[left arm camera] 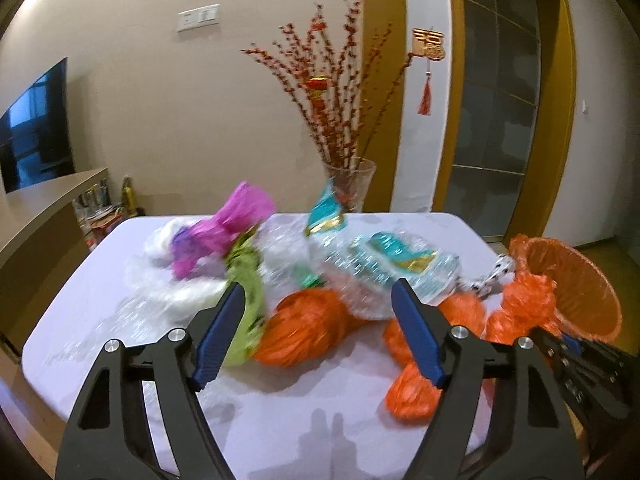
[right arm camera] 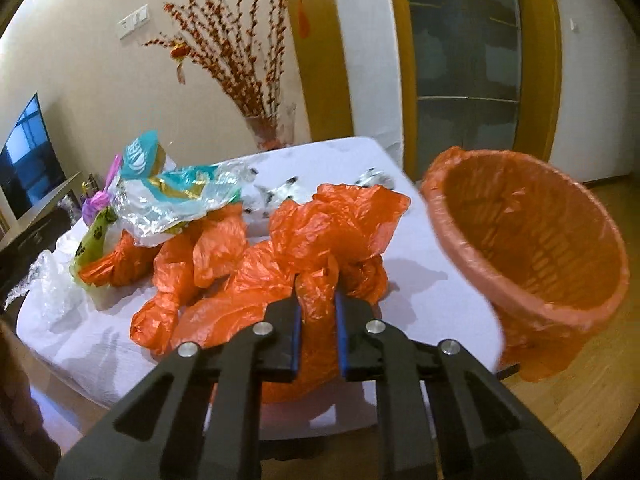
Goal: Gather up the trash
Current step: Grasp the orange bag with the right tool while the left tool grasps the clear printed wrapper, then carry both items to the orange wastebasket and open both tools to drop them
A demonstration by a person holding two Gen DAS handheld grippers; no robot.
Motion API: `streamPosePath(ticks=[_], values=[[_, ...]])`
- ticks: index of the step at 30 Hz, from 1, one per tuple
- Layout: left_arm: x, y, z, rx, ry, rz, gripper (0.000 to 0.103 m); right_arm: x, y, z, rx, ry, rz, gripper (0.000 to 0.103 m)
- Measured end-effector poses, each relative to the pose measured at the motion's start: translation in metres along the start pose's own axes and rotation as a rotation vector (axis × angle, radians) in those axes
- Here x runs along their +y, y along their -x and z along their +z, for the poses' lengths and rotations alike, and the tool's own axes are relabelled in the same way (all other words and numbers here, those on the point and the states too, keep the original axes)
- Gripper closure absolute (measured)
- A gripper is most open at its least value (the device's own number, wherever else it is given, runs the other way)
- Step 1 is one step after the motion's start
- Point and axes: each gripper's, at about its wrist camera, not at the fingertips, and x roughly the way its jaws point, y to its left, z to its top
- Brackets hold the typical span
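Left tongs (left arm camera: 320,320): held spread wide over the near part of the table, nothing between the blue pads (left arm camera: 218,340); an orange bag bundle (left arm camera: 304,330) lies on the table just beyond them.
Right tongs (right arm camera: 318,334): clenched on a twisted strip of the orange plastic bag (right arm camera: 320,240), which is pinched between both blue pads (right arm camera: 296,336) at the near right edge of the table.
Orange plastic bag: crumpled and spread across the table from the tongs back toward the middle; more orange bundles (right arm camera: 176,264) lie to its left.
Basket (right arm camera: 532,240): lined with orange plastic, tilted with its mouth toward the camera, seen past the right edge of the table above the wooden floor (right arm camera: 580,400); what supports it cannot be told.
Table (left arm camera: 80,300): covered in white, loaded with trash.
Other trash: a teal and silver wrapper (left arm camera: 396,264) near the middle, a green bag (left arm camera: 246,280) with paw prints, a pink bag (left arm camera: 236,216) at the back left, clear crinkled plastic (left arm camera: 132,316) on the left side.
Vase (left arm camera: 352,184): glass, with red-berried twigs, seen behind the far edge of the table.
Television (left arm camera: 36,128): on the wall at far left.
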Motion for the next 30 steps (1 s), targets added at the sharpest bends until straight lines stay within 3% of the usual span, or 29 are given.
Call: streamPosePath(ticks=[3,9,11,14,16,19,30], values=[[-0.013,-0.016,0.008,0.022,-0.017,-0.015,0.029,-0.010,0.008,-0.001,-0.010,-0.014,-0.019,0.089],[-0.032,-0.057,0.015,0.140,-0.020,-0.042,0.030,-0.023,0.015,-0.002,-0.022,-0.029,-0.039,0.089],[-0.037,-0.069,0.012,0.175,-0.029,-0.034,0.037,-0.025,0.017,-0.001,-0.024,-0.027,-0.045,0.089],[-0.037,-0.081,0.010,0.210,-0.021,-0.057,0.058,-0.027,0.020,-0.001,-0.033,-0.021,-0.053,0.089],[-0.036,-0.083,0.009,0.212,-0.013,-0.095,0.082,-0.029,0.021,-0.002,-0.038,-0.019,-0.059,0.089],[-0.037,-0.081,0.009,0.191,-0.019,-0.137,0.099,-0.034,0.023,-0.001,-0.042,-0.028,-0.065,0.089],[-0.043,-0.039,0.041,0.069,-0.025,-0.237,0.102,-0.048,0.043,0.013,-0.106,-0.015,-0.107,0.089]])
